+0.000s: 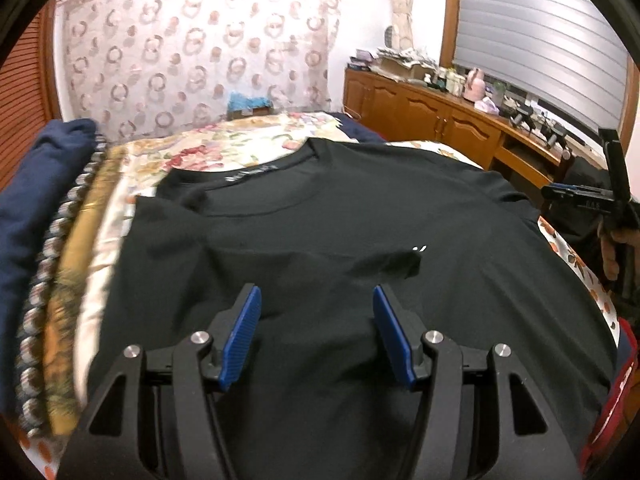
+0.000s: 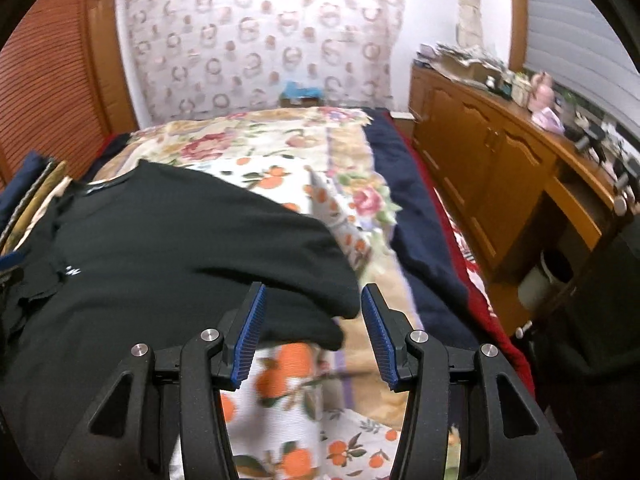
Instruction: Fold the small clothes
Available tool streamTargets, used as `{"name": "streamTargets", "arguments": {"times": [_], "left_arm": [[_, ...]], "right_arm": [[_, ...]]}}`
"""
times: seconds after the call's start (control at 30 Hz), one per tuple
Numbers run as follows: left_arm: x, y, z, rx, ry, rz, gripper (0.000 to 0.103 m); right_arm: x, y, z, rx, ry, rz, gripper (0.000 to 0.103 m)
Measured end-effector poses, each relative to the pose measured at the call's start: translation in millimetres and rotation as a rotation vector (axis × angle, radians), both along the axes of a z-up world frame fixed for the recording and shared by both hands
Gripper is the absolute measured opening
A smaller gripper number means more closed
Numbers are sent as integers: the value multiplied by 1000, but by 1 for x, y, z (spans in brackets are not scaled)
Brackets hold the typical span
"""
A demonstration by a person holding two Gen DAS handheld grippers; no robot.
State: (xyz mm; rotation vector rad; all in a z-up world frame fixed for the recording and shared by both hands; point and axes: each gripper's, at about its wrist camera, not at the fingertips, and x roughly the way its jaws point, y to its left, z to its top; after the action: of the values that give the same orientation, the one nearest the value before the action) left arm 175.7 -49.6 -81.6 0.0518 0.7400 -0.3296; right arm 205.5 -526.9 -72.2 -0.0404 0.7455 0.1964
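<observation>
A black T-shirt [image 1: 340, 232] lies spread on the floral bedspread, collar toward the headboard, its left sleeve folded inward. My left gripper [image 1: 316, 300] is open and empty, hovering over the shirt's lower middle. In the right wrist view the shirt [image 2: 160, 248] fills the left half, its right sleeve end [image 2: 320, 320] lying between the fingers of my right gripper [image 2: 312, 304]. The right gripper is open, just above the sleeve hem, holding nothing. It also shows at the right edge of the left wrist view [image 1: 600, 196].
The floral bedspread [image 2: 288, 400] covers the bed. A dark blue blanket [image 2: 420, 240] runs along its right edge. Folded fabrics [image 1: 52, 260] are stacked at the left. A wooden cabinet [image 2: 500, 168] with clutter stands along the right wall. A patterned cloth [image 1: 200, 48] hangs behind the bed.
</observation>
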Motion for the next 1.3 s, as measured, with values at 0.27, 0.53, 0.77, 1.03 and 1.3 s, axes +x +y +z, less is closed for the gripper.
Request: {"name": "streamTargets", "arguments": {"times": [0.27,0.53,0.77,1.03,1.3], "left_arm": [[24,-32,-15,41,125,-85,58],[18,-40,-15,93,113,-100,59],[16,-40,-15,100,112,-98,62],[20,-39,-15,100,113,-97,63],[21,-39,-14,100,114,-95,63]], "right_arm": [[16,-11,-15,79,65,17,50],[29,-3,-22,104,108,58,50],[40,-4,-28,150,151,83,37],[36,5,-20,74,98,99,7],[18,28,11,-41,-84,108,4]]}}
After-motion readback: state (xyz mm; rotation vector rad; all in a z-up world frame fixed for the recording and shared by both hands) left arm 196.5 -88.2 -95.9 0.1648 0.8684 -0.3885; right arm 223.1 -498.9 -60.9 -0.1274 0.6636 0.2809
